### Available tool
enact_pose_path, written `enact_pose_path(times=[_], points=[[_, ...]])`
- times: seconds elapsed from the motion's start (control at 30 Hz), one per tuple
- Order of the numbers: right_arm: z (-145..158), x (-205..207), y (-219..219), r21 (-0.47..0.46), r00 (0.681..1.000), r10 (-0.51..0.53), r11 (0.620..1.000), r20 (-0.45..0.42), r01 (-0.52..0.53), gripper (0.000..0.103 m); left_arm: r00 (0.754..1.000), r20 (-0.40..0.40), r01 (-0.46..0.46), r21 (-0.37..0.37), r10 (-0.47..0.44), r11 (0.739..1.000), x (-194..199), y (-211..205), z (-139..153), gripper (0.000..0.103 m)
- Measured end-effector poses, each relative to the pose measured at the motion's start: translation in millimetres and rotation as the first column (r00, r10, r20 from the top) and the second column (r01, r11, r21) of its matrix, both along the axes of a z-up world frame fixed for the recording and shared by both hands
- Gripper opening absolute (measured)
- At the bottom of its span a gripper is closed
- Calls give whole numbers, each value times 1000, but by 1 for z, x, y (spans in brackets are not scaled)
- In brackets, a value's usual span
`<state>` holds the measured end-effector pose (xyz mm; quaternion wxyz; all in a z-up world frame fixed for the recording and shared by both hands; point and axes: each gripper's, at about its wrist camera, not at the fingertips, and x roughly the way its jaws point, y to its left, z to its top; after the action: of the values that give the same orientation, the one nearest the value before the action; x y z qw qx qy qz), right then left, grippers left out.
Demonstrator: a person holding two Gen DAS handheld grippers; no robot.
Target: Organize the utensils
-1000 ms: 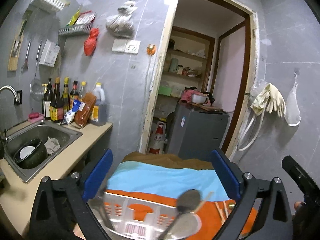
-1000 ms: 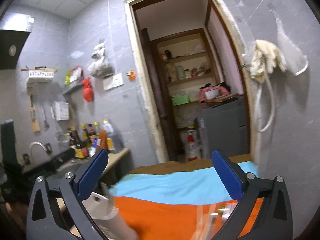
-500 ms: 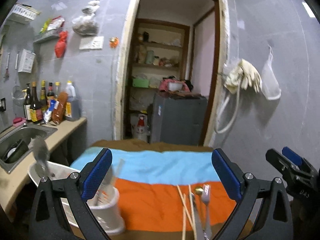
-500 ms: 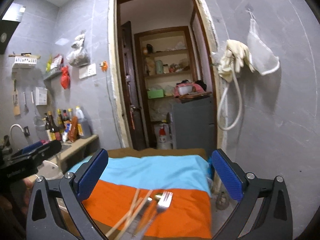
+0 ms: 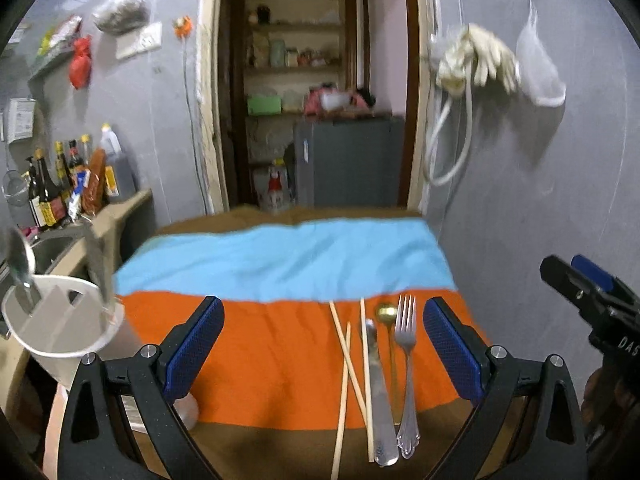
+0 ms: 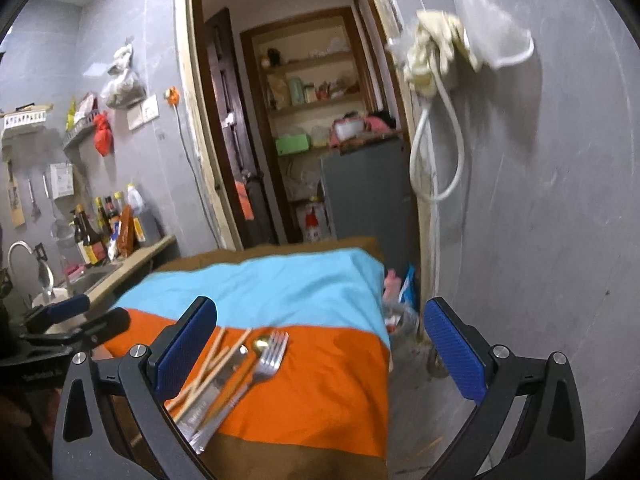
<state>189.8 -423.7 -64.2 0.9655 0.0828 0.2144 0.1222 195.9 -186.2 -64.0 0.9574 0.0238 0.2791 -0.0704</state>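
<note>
Partly done, by my reading: white holder [image 5: 60,320] at the counter's left edge already carries a spoon [image 5: 20,268] and one other blurred utensil. Left to sort, lying side by side on the orange cloth [image 5: 260,352]: chopsticks [image 5: 348,364], knife [image 5: 376,392], gold spoon [image 5: 386,312], fork [image 5: 406,360]. Left tongs [image 5: 318,344] and right tongs [image 6: 320,344] both spread apart, empty, hovering above the counter.
</note>
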Motion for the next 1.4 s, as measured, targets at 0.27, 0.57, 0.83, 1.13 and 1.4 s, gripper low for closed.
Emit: enact_pose_path(times=[0.27, 0.57, 0.83, 1.13, 1.4], points=[[-29, 37, 7, 28, 987, 102, 995, -127, -99, 87, 991, -127, -39, -30, 35, 999, 38, -3, -40, 88], [-61, 77, 31, 66, 930, 228, 974, -288, -218, 62, 941, -338, -22, -71, -3, 997, 88, 3, -76, 48], [-78, 104, 44, 62, 871, 304, 950, -384, -305, 42, 912, -408, 3, -91, -40, 996, 111, 10, -88, 29], [-83, 119, 46, 76, 838, 349, 934, -419, -350, 37, 877, -476, -32, -187, -62, 982, 129, 20, -89, 13], [-88, 130, 52, 128, 799, 429, 900, -421, -416, 22, 848, -524, -25, -197, -84, 980, 138, 18, -87, 12]])
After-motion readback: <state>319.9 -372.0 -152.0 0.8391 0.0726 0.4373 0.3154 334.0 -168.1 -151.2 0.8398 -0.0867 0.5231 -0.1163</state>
